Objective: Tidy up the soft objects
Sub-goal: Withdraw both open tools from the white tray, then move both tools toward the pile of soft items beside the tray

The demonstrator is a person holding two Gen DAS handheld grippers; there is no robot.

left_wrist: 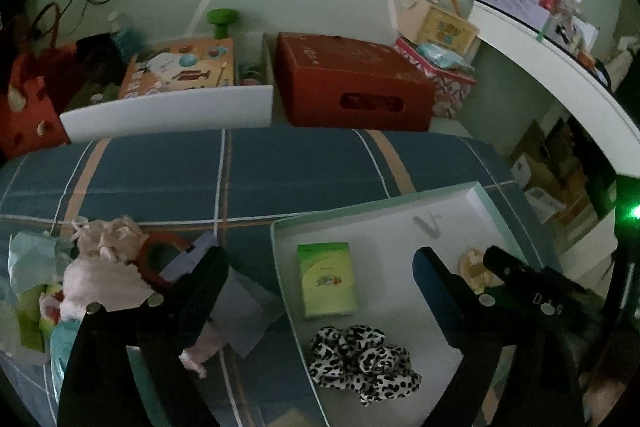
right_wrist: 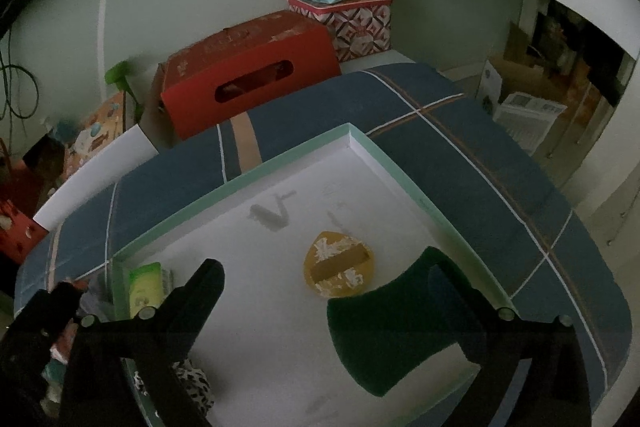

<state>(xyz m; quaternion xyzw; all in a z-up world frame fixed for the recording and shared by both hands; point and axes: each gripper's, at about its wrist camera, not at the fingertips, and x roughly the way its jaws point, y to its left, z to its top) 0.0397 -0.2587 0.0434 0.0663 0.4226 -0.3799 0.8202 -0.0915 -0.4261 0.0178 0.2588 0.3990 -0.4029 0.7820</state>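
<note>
Dim room, greenish cast, fisheye-warped edges

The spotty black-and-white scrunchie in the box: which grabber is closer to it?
Left. The scrunchie lies between the left gripper's open fingers, nearer the camera than their tips. The right gripper hovers open farther over in the box, with the scrunchie beside its left finger.

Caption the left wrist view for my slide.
Open left hand-held gripper over a white tray holding a green tissue pack and spotted scrunchie.

A black-and-white leopard-print scrunchie (left_wrist: 366, 361) lies crumpled in the shallow white box (left_wrist: 472, 189), just below a green tissue pack (left_wrist: 328, 279). A pink plush toy (left_wrist: 98, 273) sits on the bed outside the box.
</note>
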